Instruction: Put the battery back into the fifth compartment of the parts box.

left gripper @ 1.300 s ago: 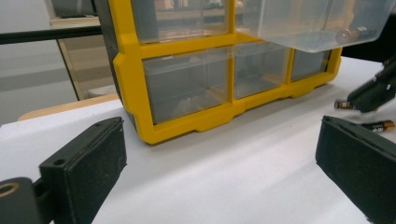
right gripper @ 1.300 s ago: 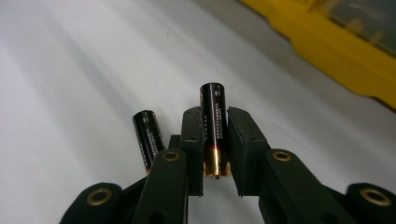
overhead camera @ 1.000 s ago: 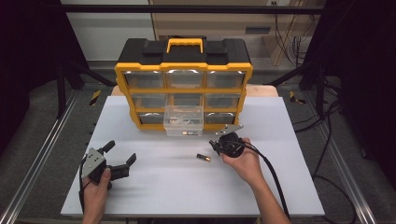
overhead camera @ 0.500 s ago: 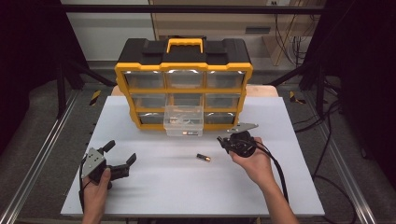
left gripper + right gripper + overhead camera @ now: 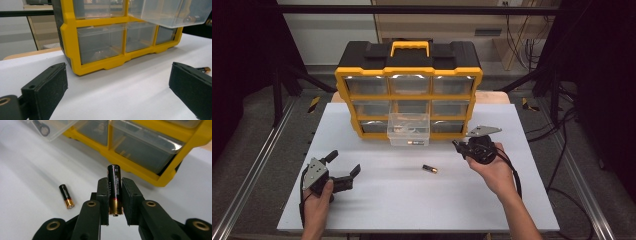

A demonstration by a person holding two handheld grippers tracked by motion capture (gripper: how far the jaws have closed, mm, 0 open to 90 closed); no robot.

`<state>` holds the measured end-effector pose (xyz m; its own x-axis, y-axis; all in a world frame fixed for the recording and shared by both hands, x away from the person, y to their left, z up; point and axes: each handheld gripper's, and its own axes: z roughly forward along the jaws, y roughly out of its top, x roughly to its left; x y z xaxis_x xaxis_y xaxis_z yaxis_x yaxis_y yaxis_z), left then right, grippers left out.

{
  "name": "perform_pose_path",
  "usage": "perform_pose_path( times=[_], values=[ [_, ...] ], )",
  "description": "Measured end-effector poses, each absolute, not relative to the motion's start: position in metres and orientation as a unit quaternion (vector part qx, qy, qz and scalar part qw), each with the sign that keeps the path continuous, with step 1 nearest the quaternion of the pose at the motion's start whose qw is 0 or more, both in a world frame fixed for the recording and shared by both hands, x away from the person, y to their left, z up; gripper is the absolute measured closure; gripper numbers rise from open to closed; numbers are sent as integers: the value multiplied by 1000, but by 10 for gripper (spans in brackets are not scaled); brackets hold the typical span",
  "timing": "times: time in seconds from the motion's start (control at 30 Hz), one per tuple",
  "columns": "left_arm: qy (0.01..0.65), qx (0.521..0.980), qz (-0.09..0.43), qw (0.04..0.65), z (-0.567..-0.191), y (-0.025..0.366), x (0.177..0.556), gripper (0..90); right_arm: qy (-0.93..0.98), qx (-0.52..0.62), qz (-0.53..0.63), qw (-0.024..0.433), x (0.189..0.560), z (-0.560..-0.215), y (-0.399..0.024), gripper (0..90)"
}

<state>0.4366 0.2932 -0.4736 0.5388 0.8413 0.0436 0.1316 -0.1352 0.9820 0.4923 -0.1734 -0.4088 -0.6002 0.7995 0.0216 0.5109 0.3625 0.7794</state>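
White and matte, the tabletop [image 5: 412,200] carries everything, with a yellow-framed organiser [image 5: 408,95] as its landmark at the far side. Nearest the person, well to the left of the organiser, the left gripper [image 5: 343,169] rests low in the left hand [image 5: 314,205], its flat black padded jaws spread wide with nothing between them. To the right and in front of the organiser's lower right corner, the right gripper [image 5: 115,195] has its pads clamped on a battery [image 5: 114,191], a smooth black cylinder with a copper-coloured band at one end. In the right gripper view its long axis runs along the jaws, the black end sticking out past the tips toward the organiser and the copper end back between the pads. A second battery [image 5: 429,169] of the same kind lies flat on the tabletop in front of the organiser, between the two grippers. Beyond it, a clear plastic drawer [image 5: 409,129] stands pulled out of the organiser's bottom row, with small dark batteries inside. The organiser's other drawers are translucent and closed, beneath a black lid with a yellow handle [image 5: 410,47].
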Motion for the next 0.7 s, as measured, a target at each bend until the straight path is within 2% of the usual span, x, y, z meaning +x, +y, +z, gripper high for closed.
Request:
perform_pose_path(
  times=[0.2,0.4,0.7],
  values=[
    [350,688,321,549,-474,289,436,19,795,414,400,190,489,-401,-182,768],
    [355,676,313,565,-473,291,431,14,788,423,404,194,489,-400,-181,768],
    [352,684,323,551,-473,289,431,13,779,411,427,203,477,-379,-188,768]
  ],
)
